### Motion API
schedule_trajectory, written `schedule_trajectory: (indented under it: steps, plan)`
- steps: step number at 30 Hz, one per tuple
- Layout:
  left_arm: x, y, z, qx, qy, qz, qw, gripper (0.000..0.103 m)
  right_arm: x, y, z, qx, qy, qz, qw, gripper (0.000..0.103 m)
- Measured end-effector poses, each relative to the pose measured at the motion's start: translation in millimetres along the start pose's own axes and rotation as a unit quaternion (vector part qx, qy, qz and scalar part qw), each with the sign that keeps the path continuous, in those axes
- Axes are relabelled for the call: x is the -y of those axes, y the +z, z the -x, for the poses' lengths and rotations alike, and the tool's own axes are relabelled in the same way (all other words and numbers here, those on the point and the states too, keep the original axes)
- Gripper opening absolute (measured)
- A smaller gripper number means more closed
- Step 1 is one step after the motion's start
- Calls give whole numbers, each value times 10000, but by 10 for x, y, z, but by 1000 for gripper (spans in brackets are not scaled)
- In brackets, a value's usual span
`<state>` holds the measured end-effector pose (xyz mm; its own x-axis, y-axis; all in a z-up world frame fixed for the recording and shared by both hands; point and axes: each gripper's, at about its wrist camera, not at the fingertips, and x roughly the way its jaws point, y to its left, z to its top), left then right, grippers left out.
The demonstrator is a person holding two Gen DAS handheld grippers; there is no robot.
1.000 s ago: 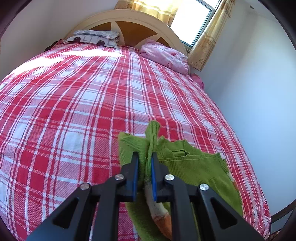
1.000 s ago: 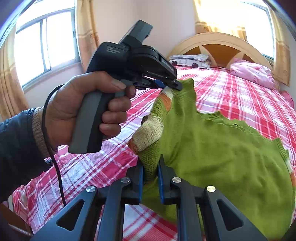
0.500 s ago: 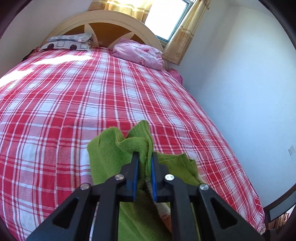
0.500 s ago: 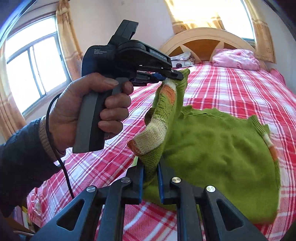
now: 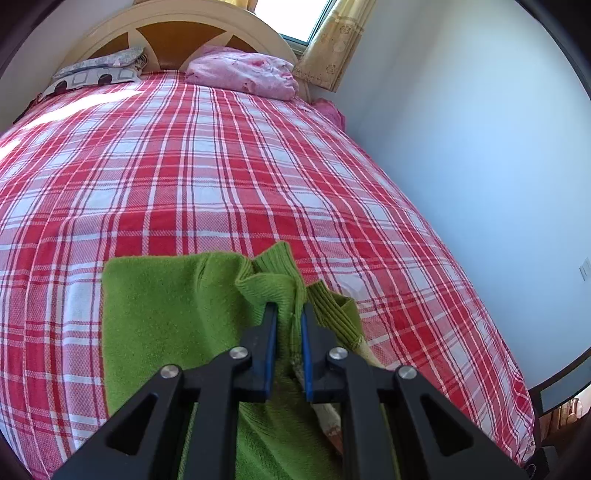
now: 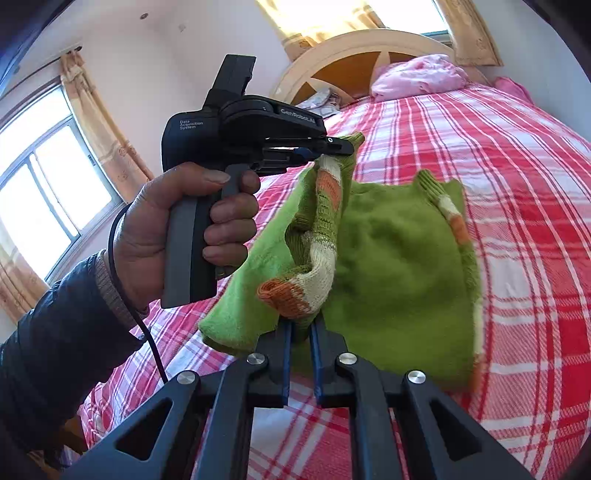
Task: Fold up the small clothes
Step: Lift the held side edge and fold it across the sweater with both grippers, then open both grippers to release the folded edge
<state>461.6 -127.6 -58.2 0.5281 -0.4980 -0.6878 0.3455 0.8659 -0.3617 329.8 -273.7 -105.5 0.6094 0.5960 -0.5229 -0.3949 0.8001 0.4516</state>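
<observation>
Both my claws pinch the sweater (image 6: 391, 266) along one lifted edge: left claw (image 5: 289, 314) at a ribbed green corner, right claw (image 6: 300, 326) at the striped cuff. The held edge runs between them, left claw farther toward the headboard (image 6: 354, 55). The body lies flat on the bed (image 5: 207, 177), away from the raised edge. I judge the fold goes across that body; the bed offers room beyond it.

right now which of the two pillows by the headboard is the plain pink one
The crumpled pink pillow on the window side of the arched wooden headboard; the flat grey-and-white patterned pillow lies on the other side.
</observation>
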Motion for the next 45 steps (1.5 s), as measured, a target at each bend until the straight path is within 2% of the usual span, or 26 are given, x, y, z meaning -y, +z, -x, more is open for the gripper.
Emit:
schedule_trajectory:
  steps: [17,23,25,27,28,29,30,31,32,35,37,41,45]
  plan:
    - [663,-86,-401,-311,-35,-474,9984,12,595,-193,311,-55,-50,-742,9972,8]
    - [786,-162,-596,-342,172,-658,9971,14,730,-252,307,-76,-154,-911,9957,8]
    - [820,-180,-598,-366,175,-702,9967,17,777,-265,335,-46,-139,-958,9953,8]
    - [854,-182,-495,-298,83,-742,9968,29,829,-275,365,-46,-44,-1033,9946,9]
    - [866,-194,-415,-215,74,-832,9963,34,865,-288,387,-61,-53,-1101,9939,16]
    - [872,-223,-298,-67,131,-990,9950,48,893,-300,416,-39,-88,-1148,9933,19]
    - [861,-258,-194,73,227,-1128,9933,61,915,-313,461,24,-185,-1171,9930,29]
    - [824,-310,-72,227,352,-1259,9912,66,921,-314,510,116,-368,-1147,9926,38]
    - [756,-378,45,347,438,-1348,9893,70,911,-307,567,240,-530,-1101,9922,39]
    - [465,-596,286,456,846,-1419,9852,71,820,-183,750,720,-779,-911,9902,39]
    - [211,-779,416,504,1005,-1313,9850,77,733,-14,739,780,-713,-718,9918,39]
    - [-143,-1091,511,494,1234,-1013,9859,79,701,354,406,499,-478,-684,9953,39]
    - [-260,-1237,515,511,1003,-623,9917,85,821,575,-121,-179,-484,-851,9950,38]
